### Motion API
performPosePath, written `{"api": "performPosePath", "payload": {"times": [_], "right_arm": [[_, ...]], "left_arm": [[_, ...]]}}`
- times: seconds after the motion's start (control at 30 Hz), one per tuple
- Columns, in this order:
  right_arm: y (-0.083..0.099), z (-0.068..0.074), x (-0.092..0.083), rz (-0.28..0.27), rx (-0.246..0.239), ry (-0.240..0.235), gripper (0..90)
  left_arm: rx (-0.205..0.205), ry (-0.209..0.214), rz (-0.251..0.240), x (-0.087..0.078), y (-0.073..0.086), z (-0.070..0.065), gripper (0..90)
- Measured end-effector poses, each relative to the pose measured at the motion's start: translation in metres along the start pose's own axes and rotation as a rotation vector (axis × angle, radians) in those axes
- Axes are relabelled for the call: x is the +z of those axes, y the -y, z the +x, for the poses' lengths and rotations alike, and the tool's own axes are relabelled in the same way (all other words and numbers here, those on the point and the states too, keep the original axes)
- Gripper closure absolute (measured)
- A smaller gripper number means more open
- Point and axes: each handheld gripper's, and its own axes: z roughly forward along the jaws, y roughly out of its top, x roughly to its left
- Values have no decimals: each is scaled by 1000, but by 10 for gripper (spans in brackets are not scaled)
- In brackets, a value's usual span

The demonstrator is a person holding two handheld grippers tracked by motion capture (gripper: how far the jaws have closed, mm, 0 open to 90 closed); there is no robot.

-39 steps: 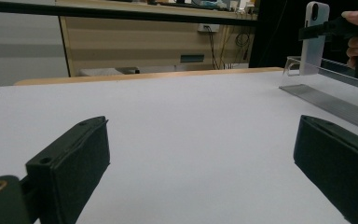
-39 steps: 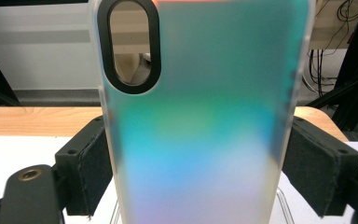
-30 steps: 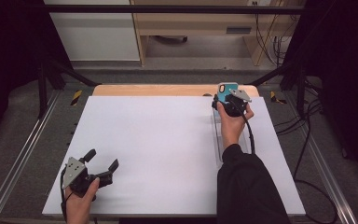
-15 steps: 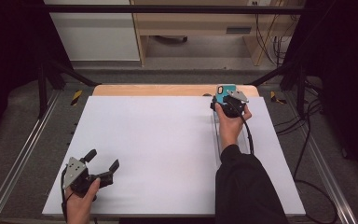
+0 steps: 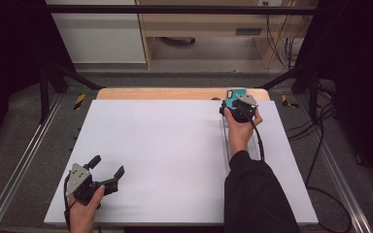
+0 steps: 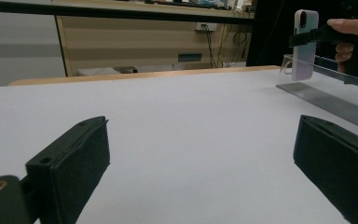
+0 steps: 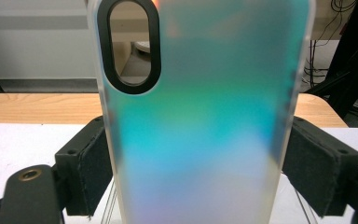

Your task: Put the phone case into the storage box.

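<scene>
1. Left gripper (image 5: 108, 173) sits down at 7 o'clock on the white table (image 5: 175, 145), jaws spread wide, nothing in them
2. Right gripper (image 5: 233, 104) is up at 1 o'clock, clamped on the phone case (image 7: 200, 121)
3. The case stands upright near the far table edge, by a clear stand (image 6: 326, 95)

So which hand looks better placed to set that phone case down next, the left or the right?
Probably the right. The right gripper is already shut on the phone case, holding it upright at the table's far edge. The left gripper sits open at the near left corner, far from it.
</scene>
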Motion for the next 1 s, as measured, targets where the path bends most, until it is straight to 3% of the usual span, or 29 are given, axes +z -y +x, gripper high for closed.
{"api": "performPosePath", "payload": {"times": [1.0], "right_arm": [[4,2,1,13,0,-14,171]], "left_arm": [[5,-3,1,0,0,-1,32]]}}
